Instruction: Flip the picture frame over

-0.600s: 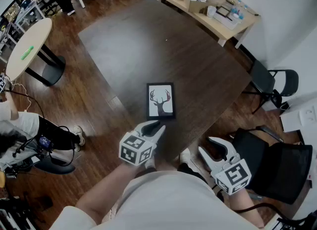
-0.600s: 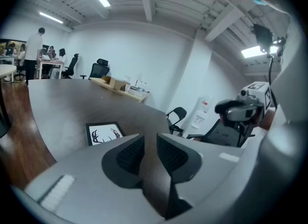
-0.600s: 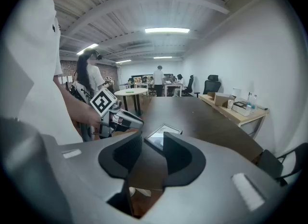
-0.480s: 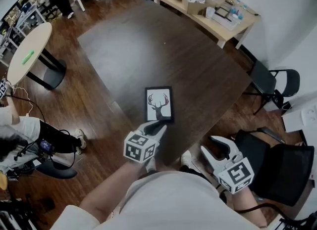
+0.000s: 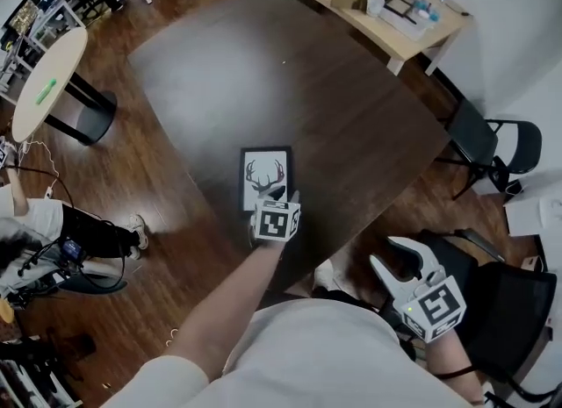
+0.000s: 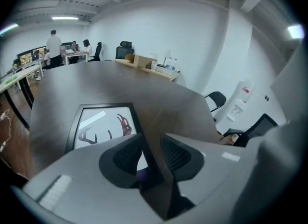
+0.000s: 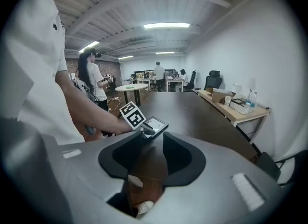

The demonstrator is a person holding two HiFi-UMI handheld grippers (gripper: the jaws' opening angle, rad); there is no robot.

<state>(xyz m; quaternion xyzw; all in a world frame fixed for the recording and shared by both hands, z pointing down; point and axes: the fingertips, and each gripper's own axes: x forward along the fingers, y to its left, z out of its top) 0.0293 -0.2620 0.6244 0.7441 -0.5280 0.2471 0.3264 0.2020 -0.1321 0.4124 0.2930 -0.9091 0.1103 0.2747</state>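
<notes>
Dark table [image 5: 351, 117], frame [image 5: 265, 175] face up by its near edge, left gripper [image 5: 283, 194] at frame's near right corner. Left gripper view: jaws apart, straddling frame's right edge, not clamped. Right gripper view: right gripper [image 7: 150, 158] spread, empty, well off frame. Step looks like grasp approach; next, pinch edge, lift.

Left gripper [image 5: 282, 195] extended; right gripper [image 5: 407, 254] back; jaws apart.

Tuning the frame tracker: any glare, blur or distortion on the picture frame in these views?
Head view: picture frame sharp, no obvious glare on it; soft sheen on the table. Left gripper view: strong fisheye, dark corners, a white glare streak across the frame's glass. Right gripper view: fisheye too, ceiling lamp blown out, frame small but legible.
</notes>
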